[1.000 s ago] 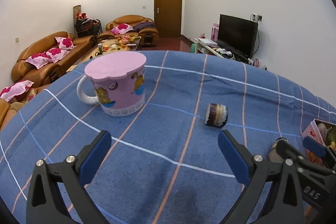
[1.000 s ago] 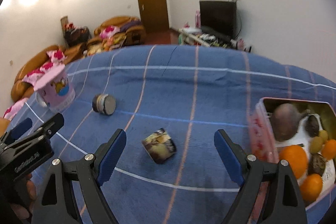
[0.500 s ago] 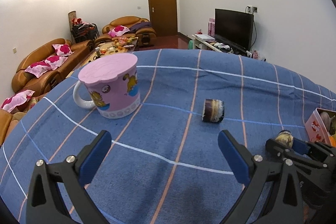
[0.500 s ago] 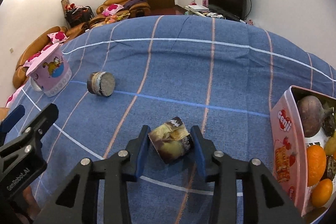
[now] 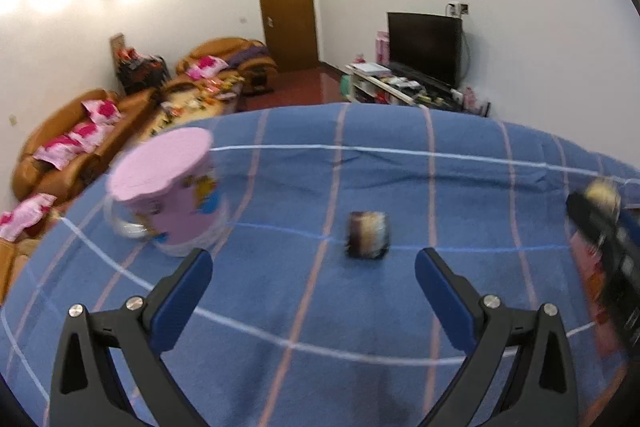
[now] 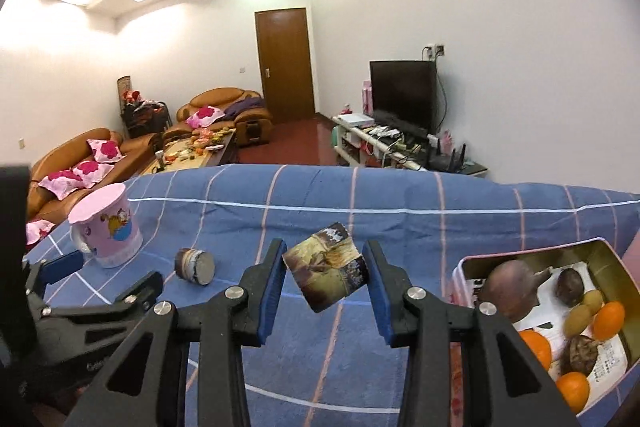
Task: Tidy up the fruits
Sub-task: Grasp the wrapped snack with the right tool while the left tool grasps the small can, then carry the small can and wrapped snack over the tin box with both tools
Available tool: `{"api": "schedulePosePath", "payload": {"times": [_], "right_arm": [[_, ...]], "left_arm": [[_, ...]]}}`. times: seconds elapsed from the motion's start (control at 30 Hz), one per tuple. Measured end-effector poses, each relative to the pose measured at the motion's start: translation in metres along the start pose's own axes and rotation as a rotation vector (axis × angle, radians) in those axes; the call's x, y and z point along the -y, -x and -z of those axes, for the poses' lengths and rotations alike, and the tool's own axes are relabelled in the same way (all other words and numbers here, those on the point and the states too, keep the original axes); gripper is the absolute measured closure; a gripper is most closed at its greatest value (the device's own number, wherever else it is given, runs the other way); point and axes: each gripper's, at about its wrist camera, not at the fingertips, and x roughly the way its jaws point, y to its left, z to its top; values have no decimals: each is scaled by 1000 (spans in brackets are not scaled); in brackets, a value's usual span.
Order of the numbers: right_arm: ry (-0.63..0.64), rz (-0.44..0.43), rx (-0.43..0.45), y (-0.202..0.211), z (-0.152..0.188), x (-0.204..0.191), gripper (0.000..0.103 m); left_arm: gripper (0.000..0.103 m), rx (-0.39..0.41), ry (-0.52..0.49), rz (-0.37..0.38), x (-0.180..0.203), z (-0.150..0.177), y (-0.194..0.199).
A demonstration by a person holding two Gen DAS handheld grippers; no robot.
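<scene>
My right gripper (image 6: 325, 275) is shut on a small patterned brown cylinder (image 6: 326, 277) and holds it above the blue checked cloth (image 6: 360, 199). It shows blurred at the right edge of the left wrist view (image 5: 600, 193). A pink tin of fruit (image 6: 468, 265) with oranges, green and dark fruits sits at the right. A second brown cylinder (image 5: 368, 235) lies on its side ahead of my open, empty left gripper (image 5: 312, 277); it also shows in the right wrist view (image 6: 195, 265).
A pink lidded cartoon mug (image 5: 172, 199) stands at the left on the cloth, also in the right wrist view (image 6: 106, 231). Beyond the table edge are sofas (image 6: 224, 107), a coffee table, a TV (image 6: 402, 93) and a door.
My right gripper closed on the patterned cylinder and lifted it off the cloth toward the tin side. The left gripper shifted right, bringing the second cylinder between its fingers' line.
</scene>
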Motion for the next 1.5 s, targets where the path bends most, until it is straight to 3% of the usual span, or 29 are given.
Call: {"api": "schedulePosePath", "payload": {"times": [0.07, 0.23, 0.37, 0.43, 0.5, 0.6, 0.7, 0.87, 1.2, 1.5], "right_arm": [[-11, 0, -11, -5, 0, -1, 62], [-35, 4, -7, -6, -1, 1, 62], [-35, -7, -24, -10, -1, -1, 62], [-33, -9, -25, -10, -1, -2, 62], [-29, -11, -27, -11, -1, -3, 62], [-25, -12, -27, -11, 0, -3, 62], [-26, -18, -10, -7, 0, -3, 62], [-23, -43, 14, -1, 3, -6, 62], [6, -79, 44, 6, 7, -15, 61], [41, -85, 58, 19, 13, -28, 61]], "left_arm": [[1, -21, 8, 21, 5, -8, -9], [22, -97, -15, 31, 20, -17, -38], [28, -173, 6, 21, 21, -18, -62], [37, -228, 7, 26, 22, -13, -75], [45, -223, 42, 60, 17, -12, -75], [47, -226, 34, 69, 18, -10, -76], [70, -216, 27, 112, 21, -11, -74], [70, -172, 50, 126, 13, -9, -59], [70, 10, 55, 8, -3, 11, -4], [70, 33, 94, -15, -24, 23, 11]]}}
